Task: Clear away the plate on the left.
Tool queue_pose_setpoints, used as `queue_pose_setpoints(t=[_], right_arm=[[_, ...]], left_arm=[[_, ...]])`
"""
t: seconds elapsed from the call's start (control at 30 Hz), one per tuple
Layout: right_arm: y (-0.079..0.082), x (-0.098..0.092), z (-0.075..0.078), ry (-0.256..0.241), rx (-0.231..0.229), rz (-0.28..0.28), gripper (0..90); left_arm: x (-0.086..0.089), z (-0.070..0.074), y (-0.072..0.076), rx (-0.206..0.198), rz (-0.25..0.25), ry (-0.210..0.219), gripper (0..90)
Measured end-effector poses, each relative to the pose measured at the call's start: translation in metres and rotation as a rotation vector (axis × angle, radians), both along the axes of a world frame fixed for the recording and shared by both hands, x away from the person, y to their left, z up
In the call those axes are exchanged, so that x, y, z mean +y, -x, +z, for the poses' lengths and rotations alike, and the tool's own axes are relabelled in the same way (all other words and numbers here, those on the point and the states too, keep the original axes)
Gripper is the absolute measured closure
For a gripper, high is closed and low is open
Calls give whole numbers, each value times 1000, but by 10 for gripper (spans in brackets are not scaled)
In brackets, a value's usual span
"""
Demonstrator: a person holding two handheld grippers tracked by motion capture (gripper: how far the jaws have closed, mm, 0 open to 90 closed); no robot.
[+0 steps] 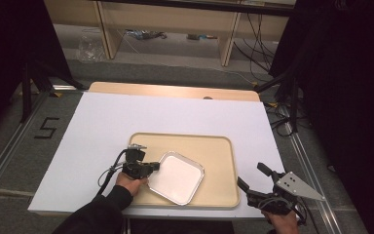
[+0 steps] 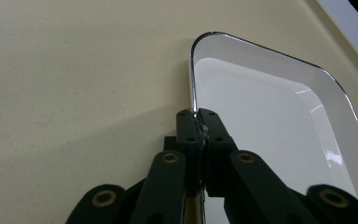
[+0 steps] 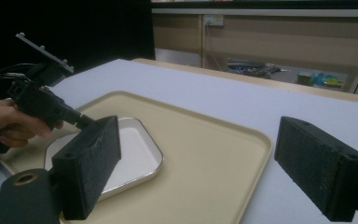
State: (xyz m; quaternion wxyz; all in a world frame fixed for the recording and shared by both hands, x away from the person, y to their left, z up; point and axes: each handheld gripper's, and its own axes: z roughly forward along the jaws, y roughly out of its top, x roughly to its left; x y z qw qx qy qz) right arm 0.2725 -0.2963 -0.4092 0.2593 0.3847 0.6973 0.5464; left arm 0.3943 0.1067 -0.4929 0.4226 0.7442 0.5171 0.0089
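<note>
A square white plate (image 1: 177, 177) with a thin metal-coloured rim lies in a beige tray (image 1: 214, 146) near the table's front edge. My left gripper (image 1: 155, 166) is shut on the plate's left rim; in the left gripper view the jaws pinch that rim (image 2: 199, 122) and the plate (image 2: 270, 121) spreads to the right over the tray (image 2: 74, 70). My right gripper (image 1: 252, 178) stands open off the tray's front right corner, holding nothing. Its two pads (image 3: 93, 163) frame the tray (image 3: 205, 154), the plate (image 3: 135, 154) and the left gripper (image 3: 86, 120) farther off.
The tray rests on a white board (image 1: 126, 117) that covers a wooden table. Beyond the table are a shelf unit, cables and a plastic bag on the floor. Dark curtains hang at both sides. The tray's right half is bare.
</note>
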Motion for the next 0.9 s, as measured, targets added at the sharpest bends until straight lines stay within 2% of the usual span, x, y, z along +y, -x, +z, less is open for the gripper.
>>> queue_pose_setpoints(t=[0.03,0.13,0.17,0.2,0.23,0.27,0.3,0.33,0.43,0.47,0.5,0.6,0.63,0.67,0.73,0.77,0.8,0.83,0.9], right_arm=[[0,0,0,-2,1,-1,152],[0,0,0,-5,2,0,152],[1,0,0,-10,-1,-3,152],[0,0,0,-8,-9,-4,151],[1,0,0,-3,2,-6,152],[1,0,0,-4,3,-6,152],[1,1,0,-27,15,-1,152],[0,0,0,-13,-5,5,152],[0,0,0,-8,0,-5,151],[1,0,0,-4,2,-6,151],[1,1,0,-21,22,-2,152],[1,0,0,-5,1,-7,151],[1,1,0,-28,15,-1,152],[1,1,0,-26,18,-1,152],[1,1,0,-31,12,-2,152],[1,1,0,-30,12,-1,152],[0,0,0,-12,-12,-5,151],[1,1,0,-30,13,-1,151],[0,0,0,-3,-4,0,152]], left_arm=[[2,1,1,2,-14,-11,867],[0,1,3,4,-13,-6,860],[1,1,4,2,-33,-16,847],[0,-1,4,-23,-80,-13,841],[0,-1,4,-46,-107,-9,836],[-1,0,8,-20,-73,-25,830],[0,1,10,-15,-72,-42,825],[1,2,11,-5,-71,-44,821],[3,2,14,16,-61,-42,814],[6,3,16,16,-69,-50,807],[6,3,17,20,-62,-49,804],[8,3,19,24,-61,-52,799],[8,3,20,18,-58,-53,797],[9,4,22,38,-55,-59,795],[10,4,24,41,-54,-55,791],[10,4,24,41,-54,-55,787],[10,4,25,44,-41,-53,784],[11,5,28,48,-60,-55,780],[12,5,32,57,-62,-54,777]])
